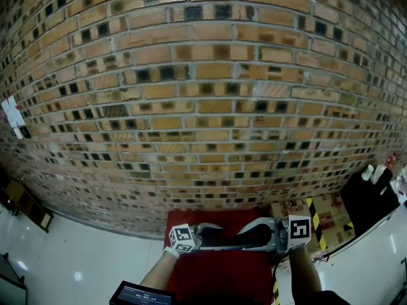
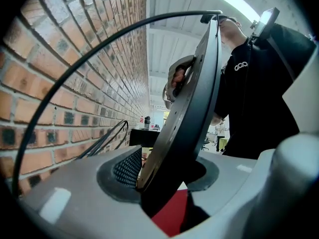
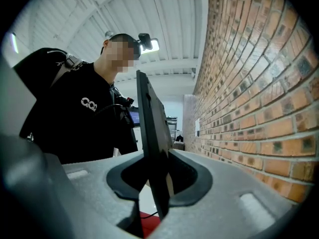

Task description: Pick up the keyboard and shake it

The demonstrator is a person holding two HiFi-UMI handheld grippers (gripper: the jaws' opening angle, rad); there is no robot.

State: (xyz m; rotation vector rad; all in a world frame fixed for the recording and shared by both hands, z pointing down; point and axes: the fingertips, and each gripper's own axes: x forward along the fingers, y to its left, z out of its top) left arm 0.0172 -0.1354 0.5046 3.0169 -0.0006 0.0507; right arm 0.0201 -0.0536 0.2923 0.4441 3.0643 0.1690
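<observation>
Your left gripper (image 1: pixel 201 237) and right gripper (image 1: pixel 275 235) each clamp one end of the black keyboard (image 1: pixel 241 239). You hold it on edge above the red table (image 1: pixel 219 278), facing the brick wall (image 1: pixel 203 94).

head view above — opposite close-ups, keyboard (image 1: pixel 254 237) between

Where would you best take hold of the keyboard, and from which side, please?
Grip the keyboard by its two short ends, one gripper from each side, jaws across its thin edge. It is a long, flat slab, so end grips balance it; the left gripper and right gripper clamp it that way now.
</observation>
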